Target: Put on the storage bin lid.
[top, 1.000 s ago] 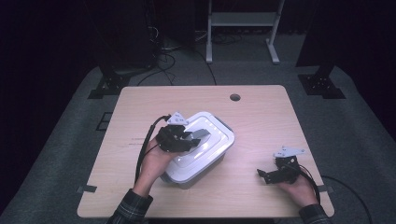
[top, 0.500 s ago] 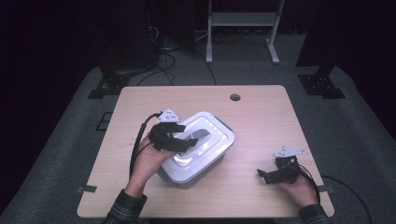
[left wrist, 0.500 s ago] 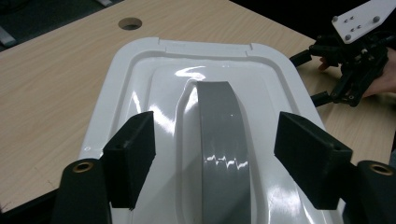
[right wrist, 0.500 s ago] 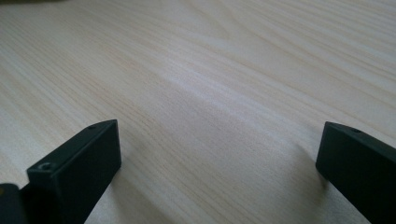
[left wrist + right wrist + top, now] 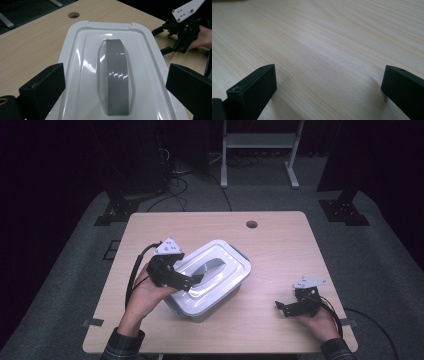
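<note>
A white plastic box (image 5: 212, 282) with a lid and a grey handle (image 5: 207, 265) lies slantwise in the middle of the table. My left gripper (image 5: 192, 279) hovers over its near-left end, open, jaws spread either side of the grey handle (image 5: 117, 75) and above the white lid (image 5: 82, 67). Nothing is between the jaws. My right gripper (image 5: 282, 307) rests low near the table's front right, open, with bare wood (image 5: 324, 57) between its jaws. It also appears far off as the right gripper (image 5: 162, 40) in the left gripper view.
The wooden table (image 5: 280, 245) has a round cable hole (image 5: 251, 224) at the back, also seen as the hole (image 5: 73, 15). Dark stands and cables sit on the floor behind. Bare wood lies all around the box.
My left gripper has shifted a little left and back along the lid toward the box's near-left end. The right gripper has stayed put.
</note>
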The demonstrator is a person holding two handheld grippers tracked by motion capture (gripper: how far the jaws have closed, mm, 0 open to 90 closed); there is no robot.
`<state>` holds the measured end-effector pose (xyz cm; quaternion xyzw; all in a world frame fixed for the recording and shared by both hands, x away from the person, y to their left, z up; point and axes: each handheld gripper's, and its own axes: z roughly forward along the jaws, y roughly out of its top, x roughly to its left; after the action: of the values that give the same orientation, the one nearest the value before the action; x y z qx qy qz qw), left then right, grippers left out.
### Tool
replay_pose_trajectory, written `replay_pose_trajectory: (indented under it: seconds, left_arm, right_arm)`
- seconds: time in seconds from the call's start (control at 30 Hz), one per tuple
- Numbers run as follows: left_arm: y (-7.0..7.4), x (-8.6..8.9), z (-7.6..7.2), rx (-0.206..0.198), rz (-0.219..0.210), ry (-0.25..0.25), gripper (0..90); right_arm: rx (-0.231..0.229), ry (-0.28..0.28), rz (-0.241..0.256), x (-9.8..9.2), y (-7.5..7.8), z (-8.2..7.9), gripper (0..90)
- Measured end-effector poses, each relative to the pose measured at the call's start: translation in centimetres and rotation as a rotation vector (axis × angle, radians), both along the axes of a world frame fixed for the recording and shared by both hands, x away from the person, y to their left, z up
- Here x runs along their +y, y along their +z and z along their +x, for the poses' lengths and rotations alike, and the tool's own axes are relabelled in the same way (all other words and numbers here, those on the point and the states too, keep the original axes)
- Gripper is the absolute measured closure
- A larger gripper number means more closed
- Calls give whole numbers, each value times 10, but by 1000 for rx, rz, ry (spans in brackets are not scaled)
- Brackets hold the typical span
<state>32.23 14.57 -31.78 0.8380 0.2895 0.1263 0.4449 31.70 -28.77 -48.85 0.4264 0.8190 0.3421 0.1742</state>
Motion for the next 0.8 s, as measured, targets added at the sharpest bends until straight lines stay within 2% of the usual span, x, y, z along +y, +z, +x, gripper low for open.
replay_pose_trajectory:
  seconds: [0.4, 0.53, 0.8]
  left_arm:
    - [-4, 41, -28, -40, -10, 38, 10]
    - [-10, 56, -36, -45, -5, 54, 10]
    - [-24, 84, -43, -61, -7, 117, 10]
  right_arm:
    - [0, -7, 0, 0, 0, -1, 0]
    - [0, -9, 0, 0, 0, -1, 0]
    - [0, -9, 0, 0, 0, -1, 0]
